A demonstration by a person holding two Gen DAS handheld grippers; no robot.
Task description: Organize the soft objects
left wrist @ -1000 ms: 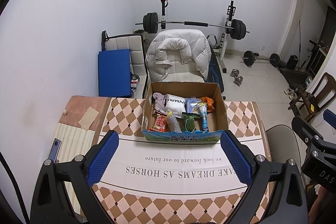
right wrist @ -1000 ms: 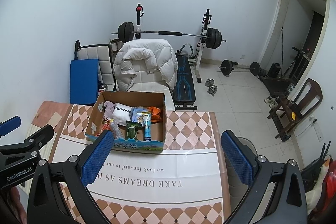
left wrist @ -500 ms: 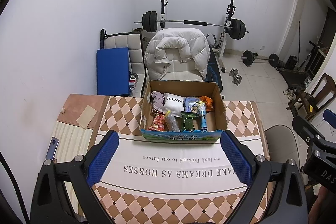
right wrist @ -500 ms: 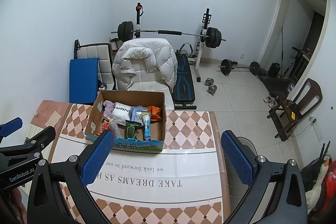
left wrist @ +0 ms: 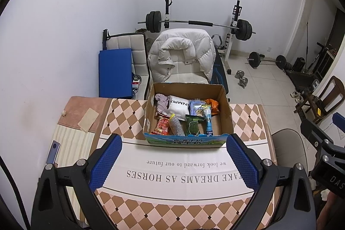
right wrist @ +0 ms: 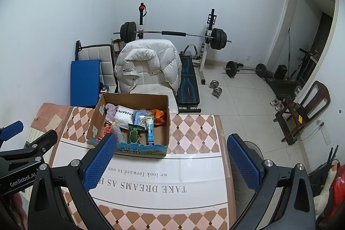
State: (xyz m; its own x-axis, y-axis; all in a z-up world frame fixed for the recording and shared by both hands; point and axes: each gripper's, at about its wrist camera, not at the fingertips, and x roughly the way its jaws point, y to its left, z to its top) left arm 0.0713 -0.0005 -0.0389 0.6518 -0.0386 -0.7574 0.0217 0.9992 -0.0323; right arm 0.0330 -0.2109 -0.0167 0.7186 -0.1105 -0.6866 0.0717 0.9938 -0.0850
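Observation:
An open cardboard box [left wrist: 226, 107] [right wrist: 167, 122] stands at the far side of the table. It holds several soft items: a pale purple cloth [left wrist: 162, 100], a white pouch [left wrist: 177, 106], a red snack bag [left wrist: 162, 125], a green packet [left wrist: 193, 125] [right wrist: 134, 133], a blue tube [left wrist: 208, 120] and an orange bag [left wrist: 212, 105]. My left gripper [left wrist: 173, 156] is open and empty, held high over the table's near side. My right gripper [right wrist: 170, 156] is open and empty, to the right of the left one.
The table [left wrist: 133, 113] has a checkered cloth with a white printed band. A chair with a white puffer jacket [left wrist: 181, 59] stands behind the table. A blue mat [left wrist: 115, 72], a barbell rack [left wrist: 198, 23] and dumbbells [left wrist: 241, 78] lie beyond. A wooden chair [right wrist: 301, 107] is at right.
Both grippers have risen and drawn back slightly, so the box and table look a little smaller and lower. Both stay open and nothing was picked up.

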